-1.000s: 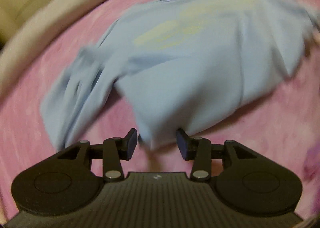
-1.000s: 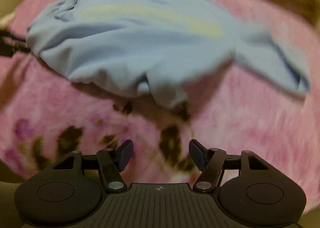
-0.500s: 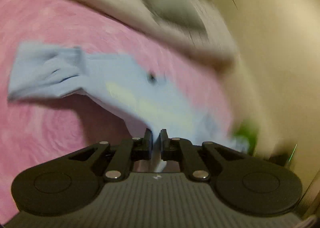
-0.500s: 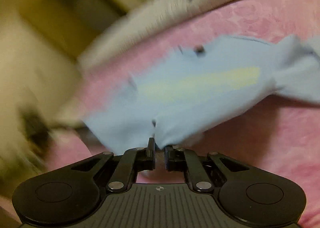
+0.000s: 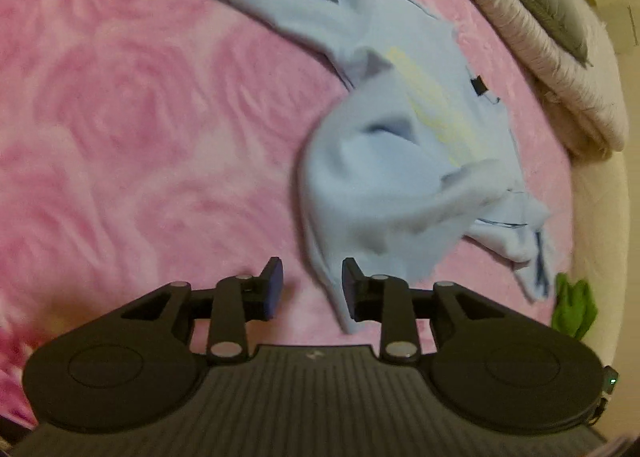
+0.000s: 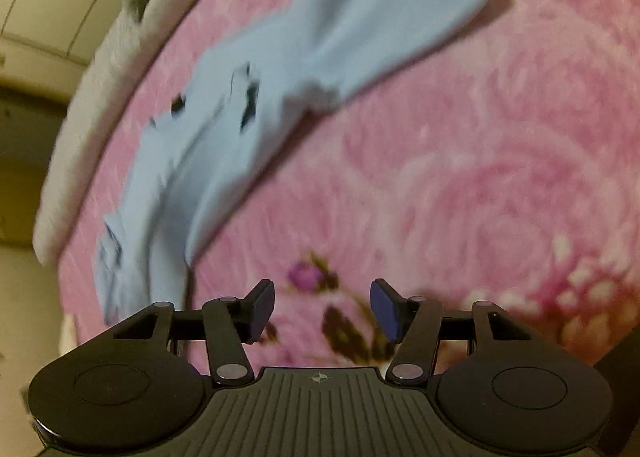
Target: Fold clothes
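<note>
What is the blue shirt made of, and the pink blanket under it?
The light blue shirt looks like soft matte knit, maybe cotton: it drapes in limp folds. The pink blanket looks like plush fleece with a fuzzy rose pattern, though blur leaves that open.

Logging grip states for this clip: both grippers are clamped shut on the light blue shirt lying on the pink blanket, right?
Not quite. Both wrist views show the jaws apart: the left gripper and right gripper are open and hold nothing. The light blue shirt does lie on the pink blanket.
</note>
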`<state>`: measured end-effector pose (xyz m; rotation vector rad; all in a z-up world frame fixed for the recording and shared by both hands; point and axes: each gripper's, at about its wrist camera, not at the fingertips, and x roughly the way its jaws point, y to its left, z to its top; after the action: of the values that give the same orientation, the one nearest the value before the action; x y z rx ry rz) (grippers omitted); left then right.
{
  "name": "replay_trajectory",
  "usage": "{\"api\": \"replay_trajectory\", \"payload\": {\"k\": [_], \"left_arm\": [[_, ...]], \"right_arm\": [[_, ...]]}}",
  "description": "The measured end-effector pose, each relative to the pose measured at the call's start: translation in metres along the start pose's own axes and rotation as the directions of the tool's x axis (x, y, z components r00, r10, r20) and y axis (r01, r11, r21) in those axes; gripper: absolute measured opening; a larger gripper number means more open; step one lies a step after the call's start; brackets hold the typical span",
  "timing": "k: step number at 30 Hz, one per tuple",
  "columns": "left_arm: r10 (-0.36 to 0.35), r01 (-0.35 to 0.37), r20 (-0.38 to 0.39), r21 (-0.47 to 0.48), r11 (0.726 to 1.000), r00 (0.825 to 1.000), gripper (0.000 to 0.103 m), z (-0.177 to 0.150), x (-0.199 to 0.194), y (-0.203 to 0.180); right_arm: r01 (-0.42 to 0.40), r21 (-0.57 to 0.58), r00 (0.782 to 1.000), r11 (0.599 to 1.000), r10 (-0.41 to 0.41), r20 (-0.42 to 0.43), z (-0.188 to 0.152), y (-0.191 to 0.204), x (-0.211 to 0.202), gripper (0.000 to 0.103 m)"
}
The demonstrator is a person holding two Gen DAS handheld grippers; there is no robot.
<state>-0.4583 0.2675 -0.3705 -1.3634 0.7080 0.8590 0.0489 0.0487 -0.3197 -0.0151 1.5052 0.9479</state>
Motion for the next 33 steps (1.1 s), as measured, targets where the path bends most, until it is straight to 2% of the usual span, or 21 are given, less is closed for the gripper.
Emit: {"api": "replay_trajectory", "payload": {"k": [5,11,14,15,17,19,22,26,31,33], "left_arm": [[-0.005,0.006,0.018,-0.039,0.999,1.000,0.031,-0.026,0.021,-0.010],[-0.048,0.055,0.040,-0.185,0.981,0.998,0.034,-0.034,0.052,-0.005],[-0.057,0.070,0.071,-0.207,0.976,0.996,0.035,-0.035,0.058,-0.005],[-0.061,0.077,0.081,-0.211,0.974,0.995,0.034,-0.035,0.059,-0.006],[-0.071,0.085,0.080,-0.182,0.980,0.994,0.016,-0.033,0.059,-0.007],[-0.081,0.090,0.061,-0.176,0.980,0.995,0.016,-0.029,0.059,-0.004],[-0.103,0.109,0.036,-0.240,0.965,0.994,0.017,-0.023,0.063,0.002],[-0.123,0.127,0.034,-0.285,0.950,0.992,0.024,-0.021,0.067,0.006],[-0.154,0.164,0.055,-0.347,0.924,0.987,0.032,-0.022,0.069,0.010],[-0.149,0.158,0.055,-0.339,0.927,0.987,0.032,-0.021,0.070,0.006]], "right_arm": [[-0.043,-0.002,0.998,0.999,0.043,0.042,0.005,0.013,0.006,0.057],[-0.023,0.008,0.996,1.000,0.022,0.085,0.020,0.020,0.006,0.057],[-0.061,0.020,0.990,0.998,0.058,0.130,0.033,0.022,0.008,0.057],[-0.077,0.024,0.987,0.997,0.072,0.147,0.038,0.023,0.009,0.057],[-0.114,0.034,0.978,0.993,0.106,0.180,0.048,0.025,0.011,0.057],[-0.171,0.058,0.964,0.984,0.155,0.214,0.063,0.027,0.015,0.057],[-0.217,0.106,0.952,0.970,0.186,0.244,0.089,0.031,0.031,0.057],[-0.198,0.083,0.951,0.977,0.171,0.257,0.118,0.037,0.059,0.057],[-0.106,0.008,0.969,0.994,0.102,0.225,0.143,0.045,0.097,0.057],[-0.099,-0.022,0.976,0.995,0.101,0.192,0.147,0.048,0.109,0.054]]}}
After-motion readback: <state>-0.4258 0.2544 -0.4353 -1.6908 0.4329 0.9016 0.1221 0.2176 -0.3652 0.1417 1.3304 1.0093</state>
